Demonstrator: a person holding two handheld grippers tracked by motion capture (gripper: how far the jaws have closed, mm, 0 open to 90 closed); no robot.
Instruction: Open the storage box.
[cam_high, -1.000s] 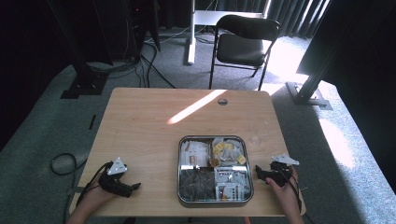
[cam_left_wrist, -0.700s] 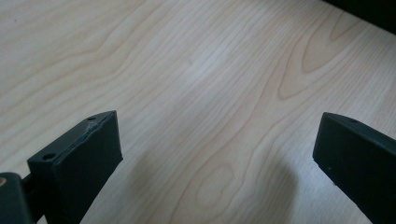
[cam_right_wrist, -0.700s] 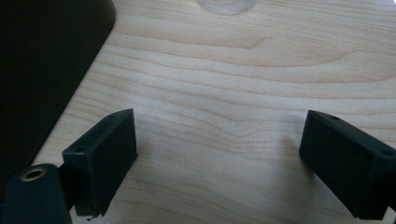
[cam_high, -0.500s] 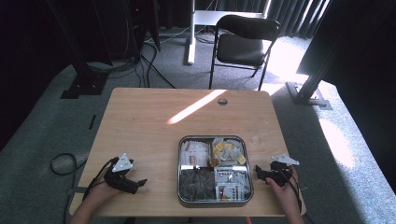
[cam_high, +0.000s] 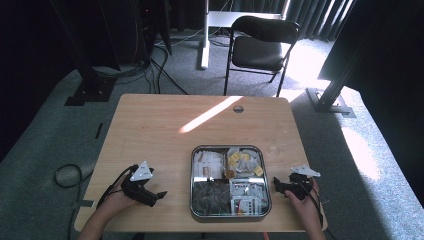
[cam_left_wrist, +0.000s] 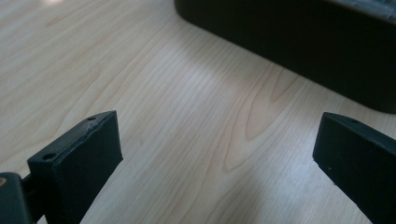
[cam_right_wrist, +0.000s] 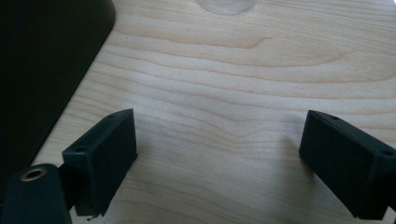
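Left gripper (cam_high: 159, 194) sits low on the table (cam_high: 150, 130), jaws spread wide and empty, just left of the metal tray (cam_high: 192, 170). Right gripper (cam_high: 276, 184) likewise parted, grasping nothing, just right of the tray. Beyond the tray, a black chair (cam_high: 260, 47).

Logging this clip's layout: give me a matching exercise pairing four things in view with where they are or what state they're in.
Things:
1. left gripper
2. right gripper
3. metal tray
4. folding chair

Places or states:
A. on the floor beyond the table's far edge
B. open, on the table left of the tray
C. on the table between the two grippers, with food in its compartments
D. open, on the table right of the tray

Pairs: 1-B, 2-D, 3-C, 4-A
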